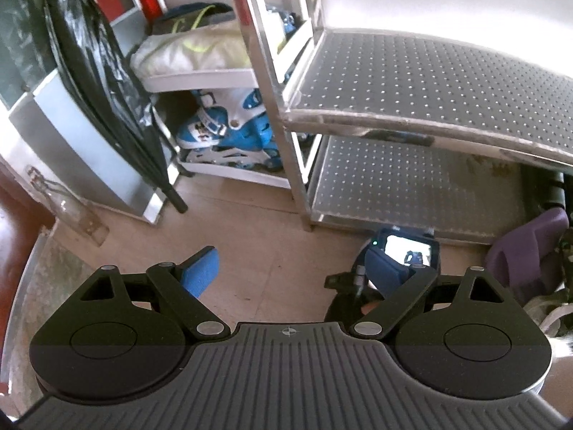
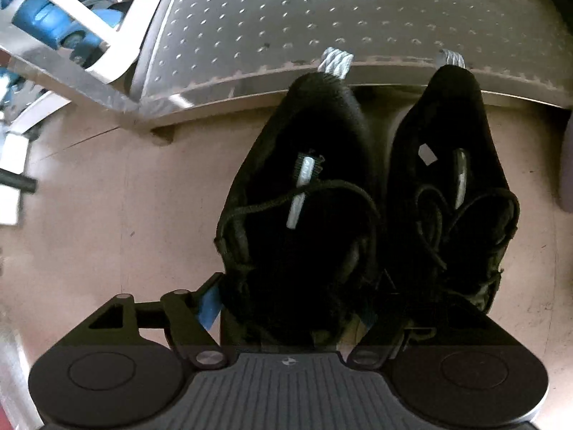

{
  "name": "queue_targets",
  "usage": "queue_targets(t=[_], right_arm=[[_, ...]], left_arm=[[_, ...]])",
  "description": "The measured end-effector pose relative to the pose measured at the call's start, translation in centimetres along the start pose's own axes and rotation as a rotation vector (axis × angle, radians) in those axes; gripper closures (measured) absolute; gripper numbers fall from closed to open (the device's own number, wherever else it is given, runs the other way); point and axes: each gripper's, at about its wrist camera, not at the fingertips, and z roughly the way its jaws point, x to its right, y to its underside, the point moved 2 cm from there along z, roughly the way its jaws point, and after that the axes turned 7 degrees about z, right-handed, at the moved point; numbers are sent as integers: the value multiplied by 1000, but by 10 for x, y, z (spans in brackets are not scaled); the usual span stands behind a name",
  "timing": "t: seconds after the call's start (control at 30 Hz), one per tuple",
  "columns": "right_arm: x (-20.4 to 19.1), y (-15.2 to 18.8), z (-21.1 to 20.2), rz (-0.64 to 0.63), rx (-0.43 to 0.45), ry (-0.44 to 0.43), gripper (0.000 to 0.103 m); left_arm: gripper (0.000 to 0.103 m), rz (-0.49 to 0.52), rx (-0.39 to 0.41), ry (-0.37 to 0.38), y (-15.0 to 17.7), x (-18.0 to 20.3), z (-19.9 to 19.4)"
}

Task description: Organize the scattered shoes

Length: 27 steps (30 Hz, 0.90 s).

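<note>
In the right wrist view two black lace-up shoes stand side by side on the floor, toes against the front edge of the perforated metal shoe rack [image 2: 322, 14]. My right gripper [image 2: 290, 304] is shut on the heel of the left black shoe [image 2: 297, 186]; the right black shoe [image 2: 454, 179] stands free beside it. In the left wrist view my left gripper [image 1: 292, 272] is open and empty above the floor, in front of the rack [image 1: 412, 71]. A purple slipper [image 1: 526, 254] lies at the right by the rack's bottom shelf.
Blue and white inline skates [image 1: 229, 132] sit on a white shelf unit left of the rack. A folded black umbrella [image 1: 107, 82] leans there, and a glass bottle [image 1: 71, 211] stands by the wall. The other gripper's screen [image 1: 408, 251] shows near the rack foot.
</note>
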Motion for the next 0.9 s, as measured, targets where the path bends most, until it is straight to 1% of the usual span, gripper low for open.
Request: queue_targets(t=[0.03, 0.1, 0.13, 0.17, 0.23, 0.27, 0.33, 0.37, 0.47, 0.5, 0.6, 0.67, 0.77, 0.8, 0.83, 0.9], right_arm=[[7, 4, -12, -8, 1, -35, 20], [32, 19, -49, -24, 37, -129, 16], [46, 26, -65, -23, 67, -163, 16], [62, 33, -79, -21, 95, -188, 16], [90, 44, -92, -13, 138, -187, 17], [98, 47, -92, -18, 157, -177, 28], [118, 53, -88, -62, 184, -144, 70], [120, 53, -87, -93, 192, -115, 74], [129, 51, -80, -241, 248, 10, 74], [128, 47, -75, -268, 258, 46, 74], [125, 24, -56, -277, 286, 136, 73], [129, 9, -49, -259, 278, 167, 73], [121, -9, -24, -266, 253, 219, 73], [116, -12, -18, -273, 240, 221, 73], [109, -12, -14, -282, 217, 206, 77], [93, -11, -8, -295, 185, 182, 90]], left_arm=[[11, -5, 4, 2, -1, 1, -1], [11, -29, 11, 11, -3, 2, -3], [10, -42, 13, 16, -4, 2, -3], [10, -56, 12, 23, -5, 2, -4], [10, -77, 8, 33, -5, 4, -4], [10, -80, 4, 35, -5, 6, -3], [10, -80, -6, 43, -5, 11, -4], [10, -76, -12, 50, -5, 15, -3], [10, -64, -31, 70, -4, 24, 0], [10, -64, -37, 75, -4, 25, 1], [10, -71, -31, 76, -7, 24, -1], [10, -77, -25, 73, -8, 23, -2], [10, -97, -22, 59, -10, 17, -2], [10, -102, -23, 56, -10, 15, 0], [10, -111, -30, 51, -12, 12, 2], [10, -122, -36, 48, -14, 10, 5]])
